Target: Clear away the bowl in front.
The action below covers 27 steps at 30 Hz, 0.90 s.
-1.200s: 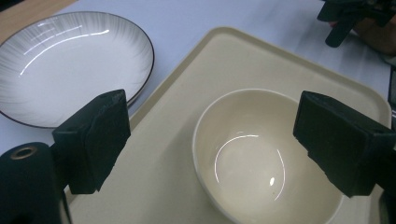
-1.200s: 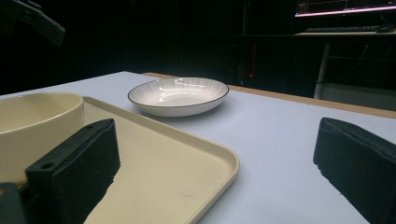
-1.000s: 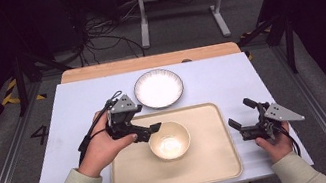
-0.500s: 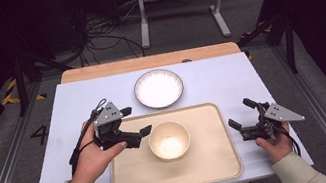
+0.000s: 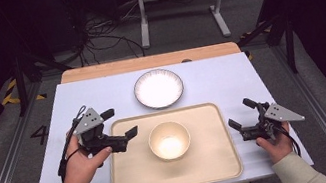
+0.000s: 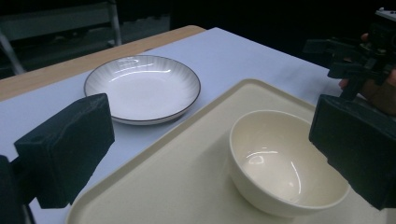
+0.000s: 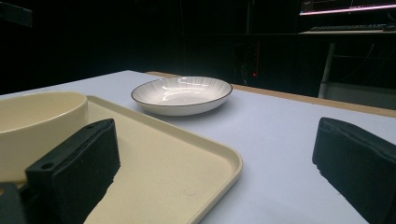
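Observation:
A cream bowl (image 5: 169, 140) stands upright and empty in the middle of a cream tray (image 5: 135, 177). My left gripper (image 5: 120, 123) hovers over the tray's left edge, a short way left of the bowl and apart from it. Its jaws have just been opening and stand open with nothing between them. In the left gripper view the bowl (image 6: 280, 163) lies ahead of the right jaw. My right gripper (image 5: 241, 113) rests open just beyond the tray's right edge, holding nothing. The right gripper view has the bowl (image 7: 37, 121) at its left.
A white plate (image 5: 158, 88) with a dark rim sits empty behind the tray on the pale blue table top (image 5: 230, 79). A wooden strip (image 5: 146, 62) runs along the table's far edge. Beyond it lie a dark floor, cables and a metal stand.
My left gripper has drawn back to the left, from the bowl's left rim to the tray's left edge. The bowl has stayed where it was. The right gripper has not moved.

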Available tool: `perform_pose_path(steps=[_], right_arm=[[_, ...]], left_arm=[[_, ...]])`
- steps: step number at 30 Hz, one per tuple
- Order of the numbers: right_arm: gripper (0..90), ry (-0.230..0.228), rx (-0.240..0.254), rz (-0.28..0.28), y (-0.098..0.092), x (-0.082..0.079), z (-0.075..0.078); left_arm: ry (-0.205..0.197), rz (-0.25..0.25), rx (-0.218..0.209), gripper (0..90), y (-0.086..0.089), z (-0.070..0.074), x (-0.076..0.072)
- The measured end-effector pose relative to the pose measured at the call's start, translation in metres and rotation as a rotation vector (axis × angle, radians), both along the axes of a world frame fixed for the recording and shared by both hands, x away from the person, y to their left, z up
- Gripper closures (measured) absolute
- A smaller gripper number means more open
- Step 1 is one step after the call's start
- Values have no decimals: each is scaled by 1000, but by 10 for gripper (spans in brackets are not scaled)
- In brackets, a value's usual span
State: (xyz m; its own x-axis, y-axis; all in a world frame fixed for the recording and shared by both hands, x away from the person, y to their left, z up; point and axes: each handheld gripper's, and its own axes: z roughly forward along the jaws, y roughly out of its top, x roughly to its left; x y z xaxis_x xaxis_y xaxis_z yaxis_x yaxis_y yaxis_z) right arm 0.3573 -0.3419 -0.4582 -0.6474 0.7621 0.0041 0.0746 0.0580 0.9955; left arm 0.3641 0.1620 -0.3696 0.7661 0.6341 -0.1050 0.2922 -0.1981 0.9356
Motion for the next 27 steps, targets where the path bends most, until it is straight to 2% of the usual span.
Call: perform_pose_path(steps=[4,10,14,20,27], right_arm=[[9,1,1,1,0,0,0],[9,-3,-1,5,0,0,0],[9,-3,1,4,0,0,0],[9,-4,2,5,0,0,0],[15,-11,-3,16,0,-1,0]], left_arm=[[-13,13,-9,9,8,-2,-2],[-61,51,-1,19,21,-5,-7],[-63,69,-13,21,32,-11,-9],[-73,87,5,21,43,-18,-13],[-74,115,-2,21,55,-30,-18]])
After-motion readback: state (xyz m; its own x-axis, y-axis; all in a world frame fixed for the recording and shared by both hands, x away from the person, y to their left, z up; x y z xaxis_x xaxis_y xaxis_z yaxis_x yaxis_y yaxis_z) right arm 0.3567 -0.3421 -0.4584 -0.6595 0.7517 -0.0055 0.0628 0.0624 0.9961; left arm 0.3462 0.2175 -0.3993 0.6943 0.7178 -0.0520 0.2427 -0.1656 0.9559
